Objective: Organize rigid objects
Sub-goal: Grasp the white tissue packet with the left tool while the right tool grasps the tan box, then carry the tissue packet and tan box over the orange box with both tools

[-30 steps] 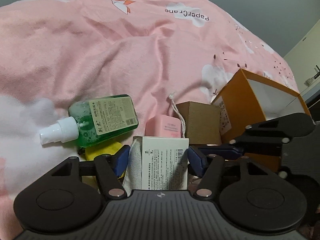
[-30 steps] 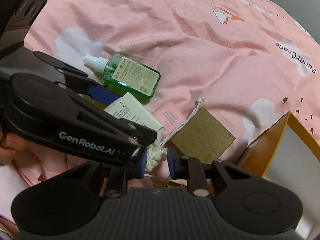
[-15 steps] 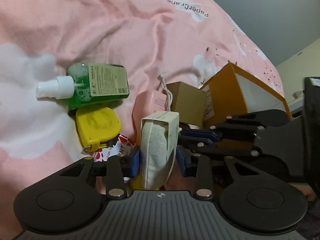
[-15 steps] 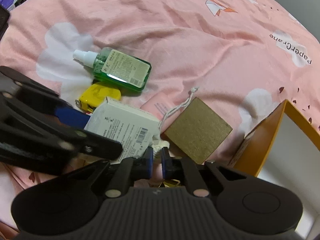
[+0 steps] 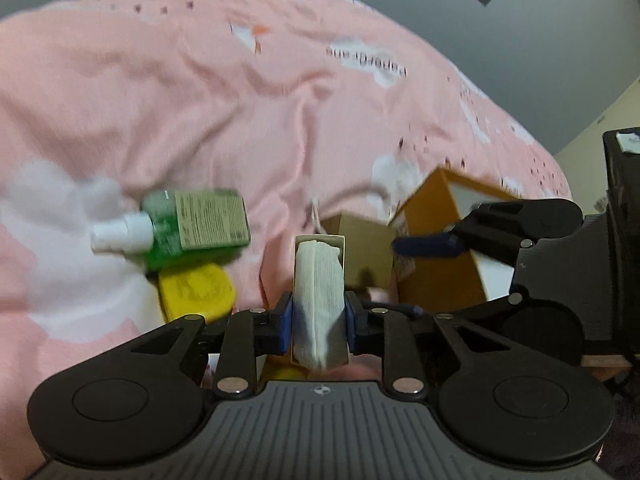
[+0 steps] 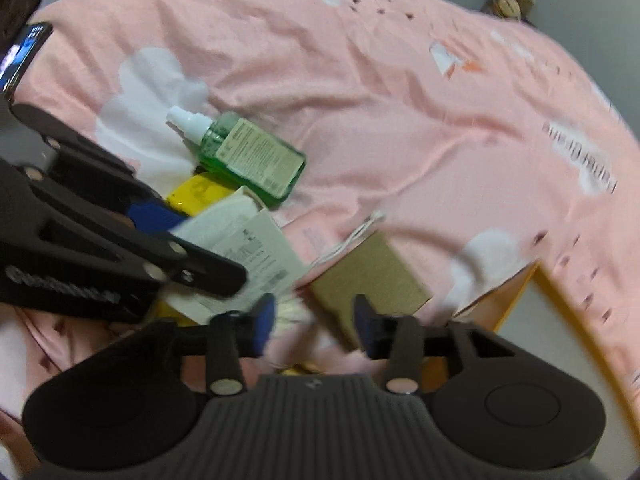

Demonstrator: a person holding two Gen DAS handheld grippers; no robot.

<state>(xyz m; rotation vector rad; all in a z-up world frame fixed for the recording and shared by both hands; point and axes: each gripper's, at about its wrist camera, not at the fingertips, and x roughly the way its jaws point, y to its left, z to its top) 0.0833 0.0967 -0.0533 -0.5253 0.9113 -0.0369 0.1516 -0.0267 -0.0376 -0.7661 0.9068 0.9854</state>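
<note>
Bedspread (image 5: pixel 200 92): pink, rumpled.
Left gripper (image 5: pixel 319 322): closing on white carton (image 5: pixel 319 280); light, crushable, grip flat sides.
Right gripper (image 6: pixel 314 324): opening, empty.

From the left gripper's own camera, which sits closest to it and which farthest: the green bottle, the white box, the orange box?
1. White box: between the left gripper's closing jaws.
2. Green bottle: lying up-left on the pink bedspread.
3. Orange box: off right; roughly as far as the bottle, hard to call.
</note>
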